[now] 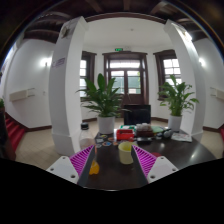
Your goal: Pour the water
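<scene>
Gripper [110,160]: being held released, fingers spread, lined up toward the cup [125,152] on the table [170,155] for grasping.

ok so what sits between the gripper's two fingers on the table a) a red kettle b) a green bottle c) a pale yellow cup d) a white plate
c, a pale yellow cup stands on the dark table between the open gripper's purple pads, with a gap at either side; an orange thing lies nearer the left finger.
</scene>
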Tool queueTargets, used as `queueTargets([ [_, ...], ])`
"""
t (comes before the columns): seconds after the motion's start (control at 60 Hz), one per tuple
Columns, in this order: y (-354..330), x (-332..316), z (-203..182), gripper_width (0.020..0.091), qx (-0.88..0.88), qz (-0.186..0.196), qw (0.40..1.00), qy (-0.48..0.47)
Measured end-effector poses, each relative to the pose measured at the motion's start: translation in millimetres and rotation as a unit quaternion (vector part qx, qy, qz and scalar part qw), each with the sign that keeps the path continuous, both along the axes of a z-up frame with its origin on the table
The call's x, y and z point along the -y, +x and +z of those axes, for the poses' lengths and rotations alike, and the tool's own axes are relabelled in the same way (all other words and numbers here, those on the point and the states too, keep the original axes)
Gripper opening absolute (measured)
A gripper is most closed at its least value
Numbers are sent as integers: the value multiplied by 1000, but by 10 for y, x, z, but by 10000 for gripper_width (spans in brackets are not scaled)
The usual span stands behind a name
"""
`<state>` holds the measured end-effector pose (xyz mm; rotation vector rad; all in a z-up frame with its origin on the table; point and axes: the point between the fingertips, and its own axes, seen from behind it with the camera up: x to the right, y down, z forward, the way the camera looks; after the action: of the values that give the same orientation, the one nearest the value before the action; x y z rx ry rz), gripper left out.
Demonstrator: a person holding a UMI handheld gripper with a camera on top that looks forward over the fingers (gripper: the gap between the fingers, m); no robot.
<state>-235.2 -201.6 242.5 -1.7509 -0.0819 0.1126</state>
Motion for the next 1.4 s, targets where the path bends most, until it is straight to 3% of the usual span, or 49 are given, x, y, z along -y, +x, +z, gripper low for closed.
queueTargets([
  [0.067,-310,17,-467,726,-19,18,1000,12],
  [0.283,-990,-262,-895,728,-23,63,998,4],
  [0.517,-1129,-815,-1096,737,21,26,999,-6],
  [0.783,-1268,-1252,-1112,739,18,17,1000,4],
  [0.85,-1279,-1305,-1115,658,21,14,1000,8],
  [0.883,-1239,-1377,-1103,509,30,8,999,12],
  [1.067,-1281,-1295,-1104,389,27,21,999,36],
  [1.4,-1249,-1339,-1080,362,-4,16,999,36],
])
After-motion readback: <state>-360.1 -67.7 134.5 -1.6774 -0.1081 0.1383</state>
